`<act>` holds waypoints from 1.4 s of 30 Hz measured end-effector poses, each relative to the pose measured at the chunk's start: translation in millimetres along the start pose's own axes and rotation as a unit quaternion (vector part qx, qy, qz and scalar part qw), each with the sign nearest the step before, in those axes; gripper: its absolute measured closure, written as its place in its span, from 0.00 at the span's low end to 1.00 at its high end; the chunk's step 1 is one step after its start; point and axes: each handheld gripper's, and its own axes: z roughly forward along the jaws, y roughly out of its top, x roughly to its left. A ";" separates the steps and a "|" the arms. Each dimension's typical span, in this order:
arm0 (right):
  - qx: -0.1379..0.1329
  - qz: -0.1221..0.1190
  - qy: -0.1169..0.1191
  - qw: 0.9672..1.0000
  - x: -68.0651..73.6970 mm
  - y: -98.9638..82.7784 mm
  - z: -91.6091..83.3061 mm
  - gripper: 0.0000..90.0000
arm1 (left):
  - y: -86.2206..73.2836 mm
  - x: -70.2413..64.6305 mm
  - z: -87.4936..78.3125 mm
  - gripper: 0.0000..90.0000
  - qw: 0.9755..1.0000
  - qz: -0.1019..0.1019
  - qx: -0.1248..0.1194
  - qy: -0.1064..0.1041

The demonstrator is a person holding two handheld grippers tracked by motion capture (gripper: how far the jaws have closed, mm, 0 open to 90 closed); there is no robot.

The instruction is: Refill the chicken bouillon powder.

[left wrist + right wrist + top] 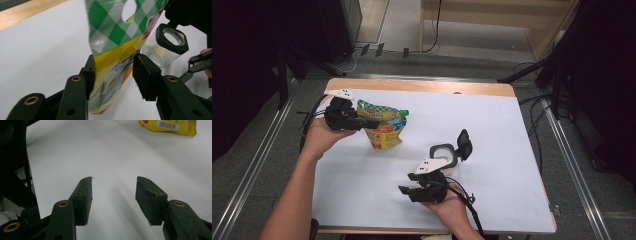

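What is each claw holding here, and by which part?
Left claw straddles the pouch's lower body; only one pad touches, so no firm hold yet. Right claw is open, holding nothing.

The pouch (117,50) wears a green-and-white diamond check across its top, with a yellow band below and patches of red and orange lower down; its cap (404,112) is green. The pouch's yellow bottom edge carries a white barcode label (168,123). The clear jar (165,47) has a black rim and a black flip lid (464,144). Both grippers, left (113,72) and right (113,200), are black with brass-coloured pins. The table top (492,125) is white, edged in pale wood.
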 end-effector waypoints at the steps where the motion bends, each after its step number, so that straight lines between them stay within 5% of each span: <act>1: 0.000 0.001 0.000 1.000 0.0 -0.1 0.0 0.55 | -0.8 0.4 0.5 0.68 1.000 -0.007 -0.003 -0.001; 4: 0.000 0.002 0.000 1.000 -0.1 -0.2 0.7 0.55 | -2.0 2.1 2.0 0.73 1.000 -0.021 -0.010 -0.012; 14: -0.002 0.001 -0.001 1.000 -0.1 -0.4 1.4 0.56 | 0.2 -8.9 4.0 0.99 1.000 0.008 -0.015 0.006; 23: -0.011 -0.005 -0.005 1.000 -1.7 -0.9 0.2 0.55 | 9.8 -18.6 1.2 1.00 0.999 -0.009 -0.015 0.026; 42: -0.025 0.004 -0.024 0.999 -1.0 10.4 4.5 0.51 | 31.6 -56.4 -31.8 1.00 1.000 -0.006 -0.015 -0.007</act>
